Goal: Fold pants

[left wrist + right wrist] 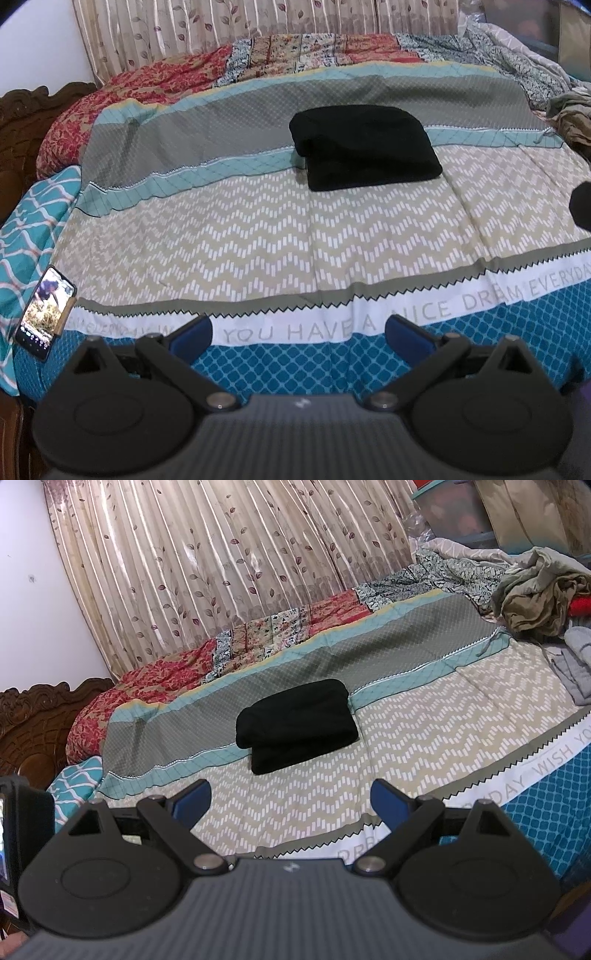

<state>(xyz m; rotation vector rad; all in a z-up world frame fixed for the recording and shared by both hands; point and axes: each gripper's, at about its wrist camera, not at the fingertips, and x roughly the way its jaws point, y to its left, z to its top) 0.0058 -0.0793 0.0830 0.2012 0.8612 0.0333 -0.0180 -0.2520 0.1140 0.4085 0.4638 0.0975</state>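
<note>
Beyond both fingers, folded pants

Printed lettering stands on one item only, the white fabric band that runs across the patterned bedsheet between a grey zigzag-edged stripe and a blue lattice-print stripe. In the left wrist view the grey capital letters read "YOU HAVE A NICE DREAM EVERYDAY"; the characters further left on the band are too blurred to read. In the right wrist view the same white fabric band shows "DAY WISH YO", cut off at the frame edge, with partial letters lower down hidden behind gripper parts. The lit screen of the black smartphone, which leans at the left bed edge, carries no legible text.
</note>
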